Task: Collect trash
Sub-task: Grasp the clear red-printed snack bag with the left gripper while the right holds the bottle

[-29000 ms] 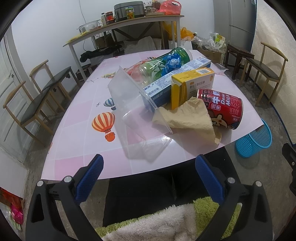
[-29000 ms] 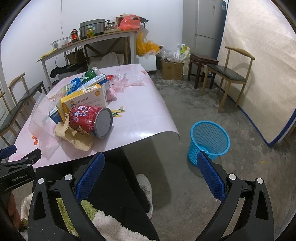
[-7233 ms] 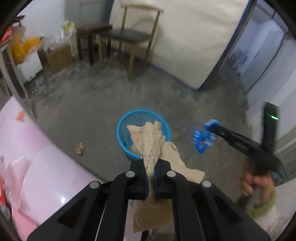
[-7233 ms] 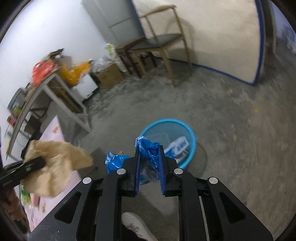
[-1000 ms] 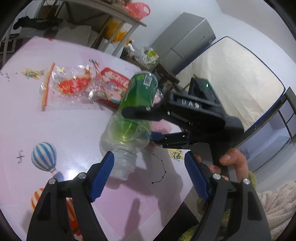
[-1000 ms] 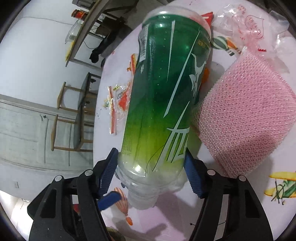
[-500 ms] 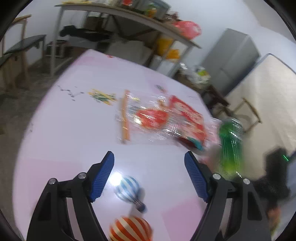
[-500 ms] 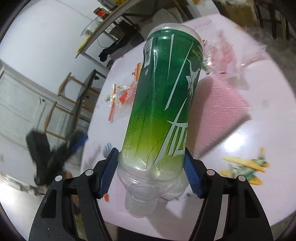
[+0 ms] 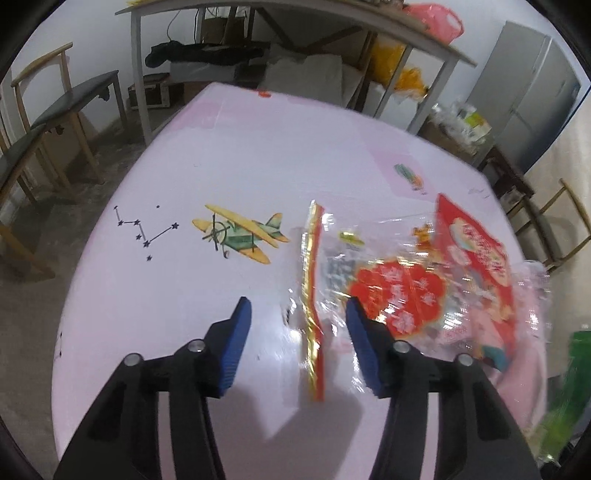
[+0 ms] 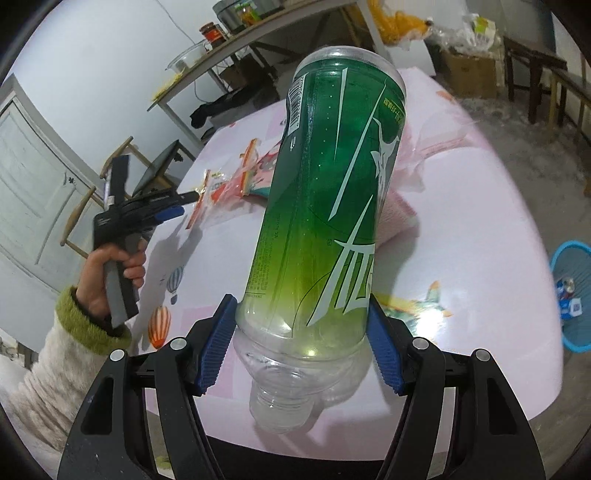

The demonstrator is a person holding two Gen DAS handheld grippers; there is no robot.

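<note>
My right gripper (image 10: pixel 301 343) is shut on a green-labelled plastic bottle (image 10: pixel 332 203), held off the pink table (image 10: pixel 480 229) with its neck towards me. In the left wrist view, my left gripper (image 9: pixel 299 332) hangs low over the table (image 9: pixel 258 166). Its jaws are closing around the gold-and-red edge strip of a clear and red plastic wrapper (image 9: pixel 399 291). The pads (image 9: pixel 240 343) do not press on the strip. The right wrist view shows the left gripper (image 10: pixel 173 210) in a person's hand (image 10: pixel 114 266) at the wrapper (image 10: pixel 229 188). The bottle (image 9: pixel 569 387) shows blurred at the left view's right edge.
A blue mesh basket (image 10: pixel 572 295) with trash in it stands on the floor to the right of the table. A pink mesh pad (image 10: pixel 399 214) lies behind the bottle. Wooden chairs (image 9: pixel 44 122) stand to the left, and a long cluttered table (image 9: pixel 295 14) and a fridge (image 9: pixel 528 99) behind.
My left gripper has swung away from the bottle to the wrapper and its jaws have narrowed around the edge strip. My right gripper has raised the bottle and turned, bringing the basket into view.
</note>
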